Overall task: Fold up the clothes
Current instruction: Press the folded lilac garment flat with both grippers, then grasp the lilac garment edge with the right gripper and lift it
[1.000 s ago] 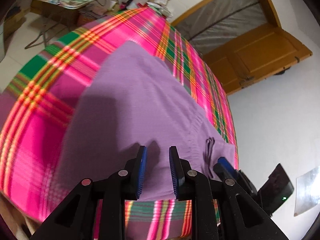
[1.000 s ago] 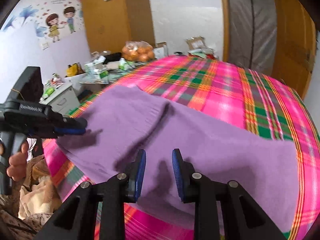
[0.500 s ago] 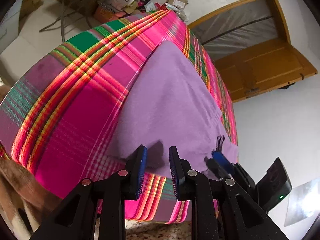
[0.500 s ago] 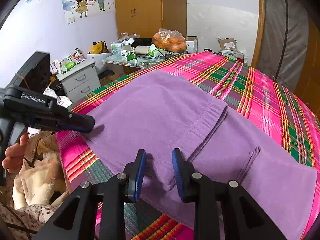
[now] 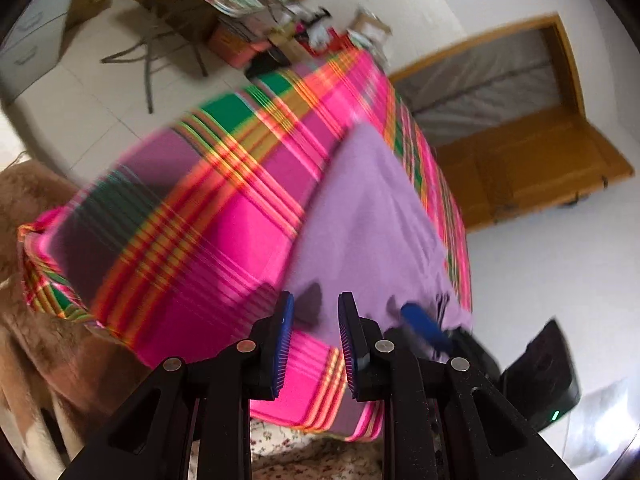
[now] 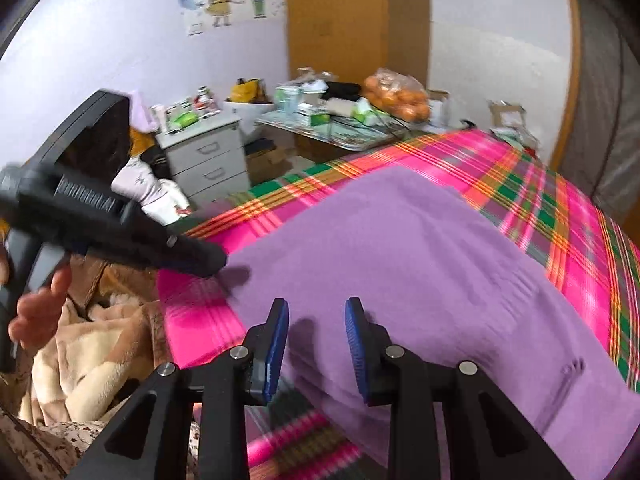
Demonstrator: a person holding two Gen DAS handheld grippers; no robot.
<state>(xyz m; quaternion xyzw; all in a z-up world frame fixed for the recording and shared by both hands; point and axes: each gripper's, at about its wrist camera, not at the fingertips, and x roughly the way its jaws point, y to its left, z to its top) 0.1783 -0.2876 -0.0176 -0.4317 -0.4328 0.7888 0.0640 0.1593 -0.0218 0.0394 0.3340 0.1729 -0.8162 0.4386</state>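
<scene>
A purple garment (image 5: 372, 216) lies folded and flat on a pink plaid cover (image 5: 200, 220). My left gripper (image 5: 316, 308) hovers over the garment's near left corner. It is open, with only cloth below showing in the gap. In the right wrist view the same garment (image 6: 400, 264) fills the middle. My right gripper (image 6: 316, 312) stands open just above its near edge, nothing between the pads. The left gripper (image 6: 208, 258) reaches in from the left, its tip at the garment's left edge. The right gripper's blue fingers (image 5: 424, 328) show beside the left one.
A person's hand (image 6: 36, 308) holds the left gripper's handle above a beige blanket (image 6: 92, 344). Behind stand a grey drawer unit (image 6: 204, 156) and a cluttered table with a bag of oranges (image 6: 400, 94). A wooden door (image 5: 532, 168) is beyond the cover's far side.
Both grippers have slid left along the garment's near edge; the left one went from above the garment's middle to its left corner. The jaws kept their gap and the garment stayed put.
</scene>
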